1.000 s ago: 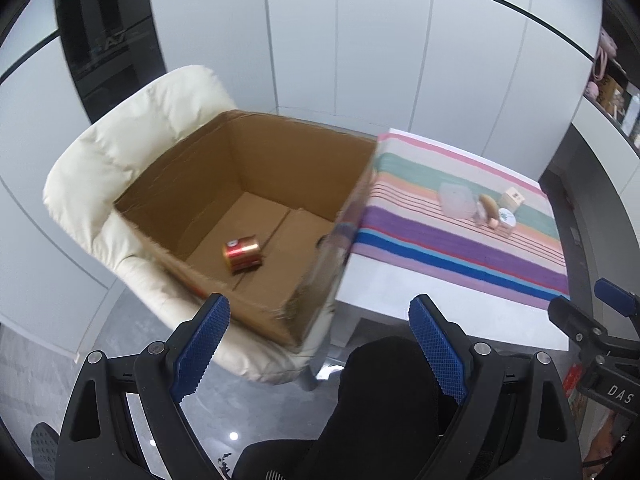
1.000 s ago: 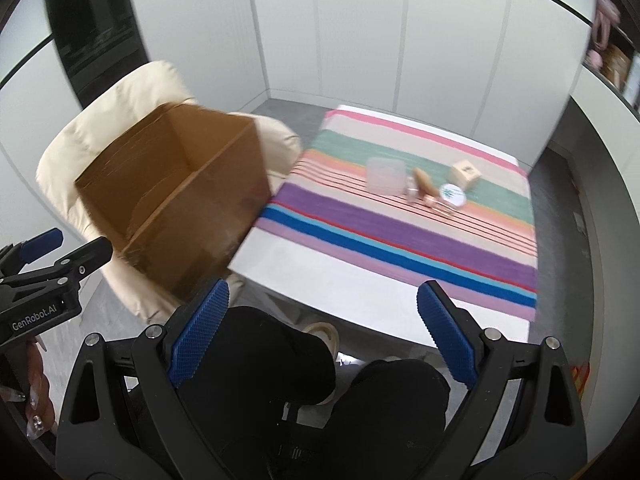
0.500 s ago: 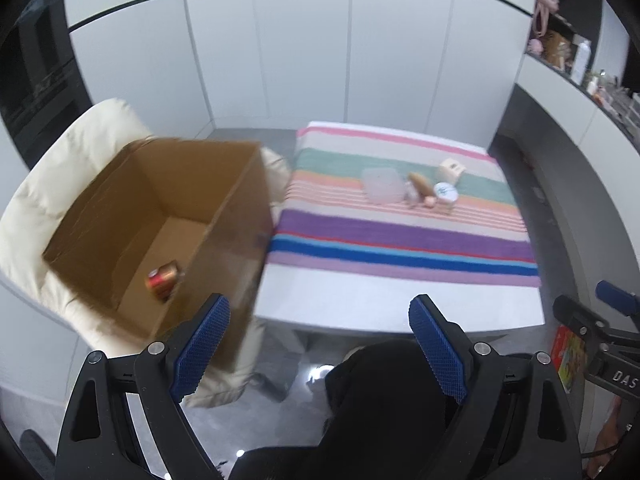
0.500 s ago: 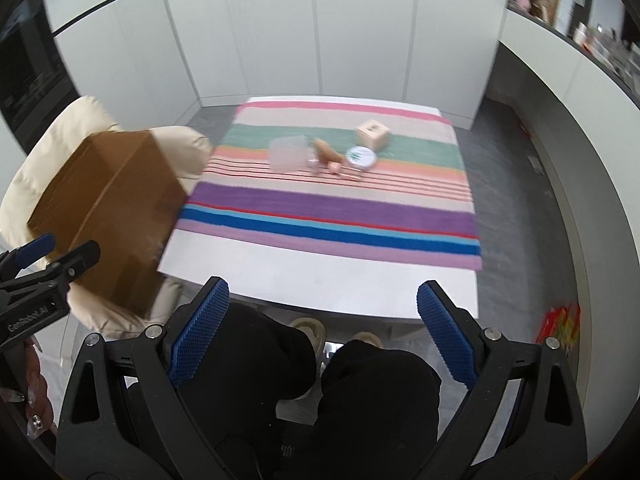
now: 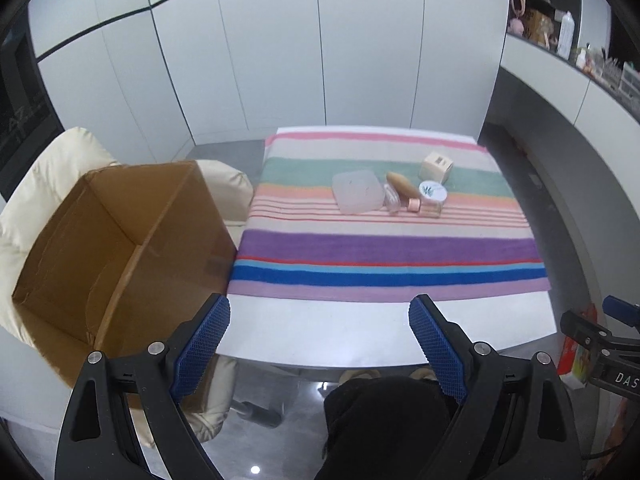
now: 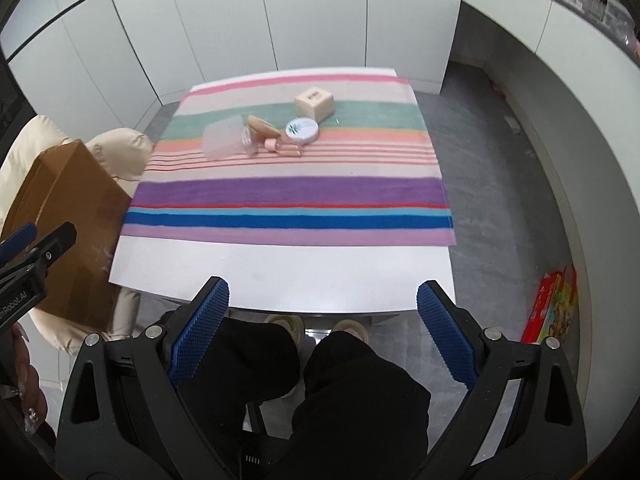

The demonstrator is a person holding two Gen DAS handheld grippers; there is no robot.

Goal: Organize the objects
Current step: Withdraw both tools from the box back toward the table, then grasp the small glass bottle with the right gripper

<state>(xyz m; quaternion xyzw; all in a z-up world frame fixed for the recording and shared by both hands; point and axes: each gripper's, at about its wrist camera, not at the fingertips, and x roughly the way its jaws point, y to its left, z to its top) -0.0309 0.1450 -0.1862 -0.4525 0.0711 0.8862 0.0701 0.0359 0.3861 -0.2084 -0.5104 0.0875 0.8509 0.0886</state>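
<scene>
Left hand-held gripper [image 5: 320,344] and right hand-held gripper [image 6: 322,330] spread wide, empty, above table [image 6: 280,276] edge.

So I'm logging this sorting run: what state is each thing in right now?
left gripper: open, holding nothing
right gripper: open, holding nothing
cardboard box: open-topped, sitting on the cream chair
clear container: lying flat on the striped cloth
round tin: lid on
beige cube box: closed, upright
pink-capped bottle: lying on its side
</scene>
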